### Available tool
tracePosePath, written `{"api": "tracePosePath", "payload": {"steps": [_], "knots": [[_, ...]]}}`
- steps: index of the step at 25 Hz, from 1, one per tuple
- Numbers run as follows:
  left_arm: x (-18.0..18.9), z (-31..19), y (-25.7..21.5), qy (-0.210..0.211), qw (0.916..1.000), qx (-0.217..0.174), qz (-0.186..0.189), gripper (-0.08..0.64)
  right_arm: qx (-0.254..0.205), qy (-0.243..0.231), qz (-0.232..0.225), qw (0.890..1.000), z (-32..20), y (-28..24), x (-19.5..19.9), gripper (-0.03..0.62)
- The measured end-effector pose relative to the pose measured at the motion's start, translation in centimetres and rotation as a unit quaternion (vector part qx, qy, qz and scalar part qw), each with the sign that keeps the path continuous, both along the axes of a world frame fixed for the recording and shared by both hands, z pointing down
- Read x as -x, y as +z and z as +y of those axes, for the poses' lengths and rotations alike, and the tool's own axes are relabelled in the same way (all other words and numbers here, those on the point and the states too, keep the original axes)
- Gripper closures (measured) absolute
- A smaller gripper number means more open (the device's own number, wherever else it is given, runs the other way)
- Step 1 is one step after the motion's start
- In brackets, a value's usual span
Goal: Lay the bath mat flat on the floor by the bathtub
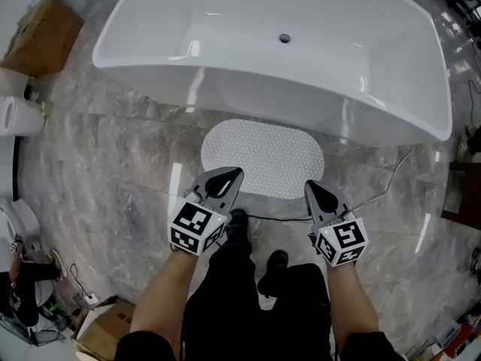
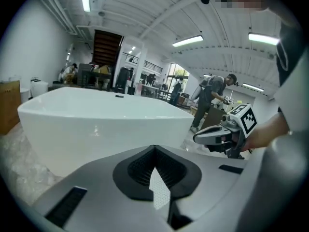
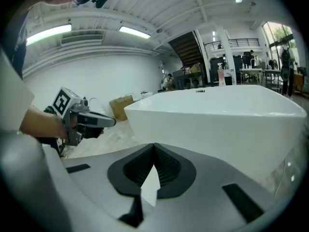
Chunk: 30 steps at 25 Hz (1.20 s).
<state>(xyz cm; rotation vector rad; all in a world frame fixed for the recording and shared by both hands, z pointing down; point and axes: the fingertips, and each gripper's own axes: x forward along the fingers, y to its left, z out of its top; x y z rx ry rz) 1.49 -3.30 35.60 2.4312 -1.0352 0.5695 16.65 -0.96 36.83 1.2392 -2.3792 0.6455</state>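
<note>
The white oval bath mat point(image 1: 262, 157) with a small dotted pattern lies flat on the marble floor right against the front of the white bathtub point(image 1: 225, 21). Both grippers hang above its near edge, held at the person's front. My left gripper point(image 1: 231, 174) is shut with nothing in it, over the mat's left near corner. My right gripper point(image 1: 312, 187) is also shut and empty, over the right near corner. In the left gripper view the closed jaws point(image 2: 154, 150) leave only a sliver through which the mat shows below; the right gripper view point(image 3: 153, 147) shows the same.
A thin cable point(image 1: 391, 177) runs over the floor from the mat's right side. A cardboard box point(image 1: 41, 32) stands at the far left beside the tub, another box point(image 1: 105, 329) near the person's left leg. The person's shoes point(image 1: 270, 269) stand just short of the mat.
</note>
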Motion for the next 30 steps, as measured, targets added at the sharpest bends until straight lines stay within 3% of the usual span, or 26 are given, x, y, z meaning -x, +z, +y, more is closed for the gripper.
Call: {"api": "tracePosePath", "payload": {"steps": [7, 13, 18, 21, 30], "knots": [[2.9, 0.0, -13.5, -0.059, 0.9982, -0.004, -0.01, 0.549, -0.021, -0.006, -0.026, 0.999, -0.1, -15.6, 2.2, 0.577], [3.8, -0.5, -23.0, -0.079, 0.9958, -0.046, 0.01, 0.551, -0.07, -0.009, -0.012, 0.997, -0.2, -26.7, 4.4, 0.577], [5.0, 0.2, -28.2, -0.046, 0.996, -0.073, 0.024, 0.549, -0.094, 0.01, -0.056, 0.994, 1.3, -33.6, 7.4, 0.577], [6.9, 0.2, -31.1, -0.04, 0.9955, -0.078, 0.037, 0.549, -0.12, 0.011, -0.054, 0.991, 2.2, -37.1, 8.8, 0.577], [6.2, -0.9, -40.4, -0.047, 0.9899, -0.124, 0.051, 0.549, -0.173, 0.028, -0.055, 0.983, 2.7, -44.3, 5.2, 0.577]]}}
